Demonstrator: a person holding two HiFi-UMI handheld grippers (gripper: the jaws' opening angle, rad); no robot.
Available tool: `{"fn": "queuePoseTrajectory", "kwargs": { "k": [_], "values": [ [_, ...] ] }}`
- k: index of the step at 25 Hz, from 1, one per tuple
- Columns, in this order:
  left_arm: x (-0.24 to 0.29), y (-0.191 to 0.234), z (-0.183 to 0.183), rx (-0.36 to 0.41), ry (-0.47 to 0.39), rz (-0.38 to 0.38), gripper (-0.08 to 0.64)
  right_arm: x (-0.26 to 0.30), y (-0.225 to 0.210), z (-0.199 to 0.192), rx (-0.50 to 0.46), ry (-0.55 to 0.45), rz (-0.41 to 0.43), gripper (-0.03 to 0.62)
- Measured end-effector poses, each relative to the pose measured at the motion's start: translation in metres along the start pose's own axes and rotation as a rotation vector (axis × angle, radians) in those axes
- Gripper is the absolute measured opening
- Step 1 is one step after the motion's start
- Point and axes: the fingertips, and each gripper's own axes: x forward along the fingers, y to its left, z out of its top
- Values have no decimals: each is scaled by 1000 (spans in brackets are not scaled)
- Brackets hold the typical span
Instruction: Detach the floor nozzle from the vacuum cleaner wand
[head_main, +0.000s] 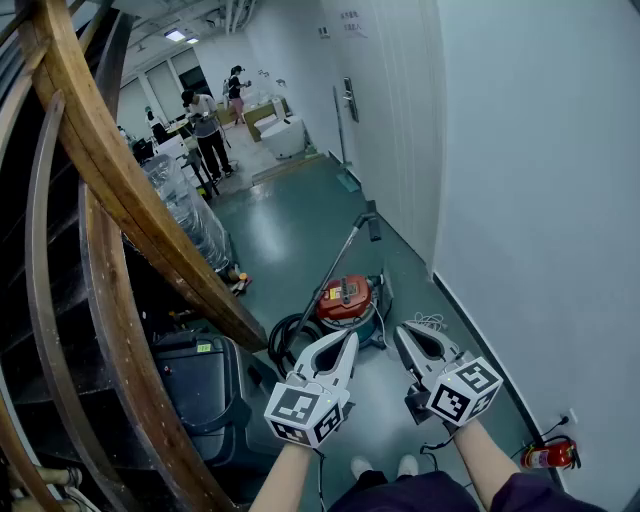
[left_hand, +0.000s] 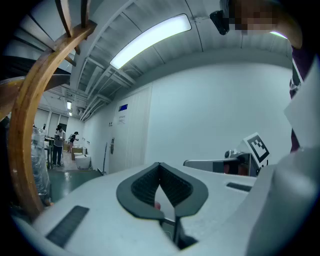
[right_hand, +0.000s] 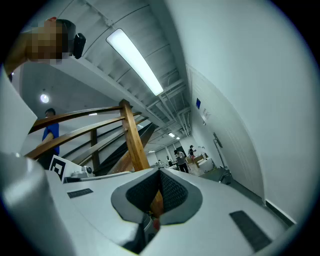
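In the head view a red canister vacuum cleaner (head_main: 345, 298) stands on the green floor just beyond both grippers. Its thin wand (head_main: 338, 262) slants up and away to the dark floor nozzle (head_main: 371, 224), which is raised off the floor. A black hose (head_main: 288, 338) coils at the canister's left. My left gripper (head_main: 349, 339) and right gripper (head_main: 401, 332) are held side by side in front of the canister, clear of it. Both are shut with nothing between the jaws, as each gripper view confirms for the left gripper (left_hand: 160, 166) and the right gripper (right_hand: 160, 173).
A curved wooden stair railing (head_main: 120, 190) fills the left, with a black case (head_main: 205, 385) below it. A white wall (head_main: 540, 200) runs along the right, with a red fire extinguisher (head_main: 548, 455) at its foot. People (head_main: 208, 130) stand far down the corridor.
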Motion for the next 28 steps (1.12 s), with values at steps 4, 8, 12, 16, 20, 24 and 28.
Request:
{"fn": "queuePoseTrajectory", "kwargs": {
  "k": [4, 8, 12, 16, 20, 24, 28],
  "values": [
    [-11, 5, -1, -11, -1, 24, 5, 1, 8, -6, 8, 14, 5, 17],
    [-19, 13, -6, -12, 16, 42, 5, 7, 14, -16, 11, 33, 8, 17],
    [-28, 26, -14, 3, 38, 40, 5, 20, 25, -29, 31, 43, 26, 17],
    [-37, 44, -20, 14, 56, 35, 5, 35, 30, -44, 54, 63, 15, 17],
    [-46, 61, -29, 2, 67, 24, 5, 46, 35, -56, 52, 90, 3, 17],
    [-45, 82, -40, -35, 78, 22, 5, 57, 34, -69, 62, 111, -9, 17],
    [-33, 98, -54, -75, 102, 26, 5, 67, 15, -83, 88, 148, -29, 18]
  ]
}}
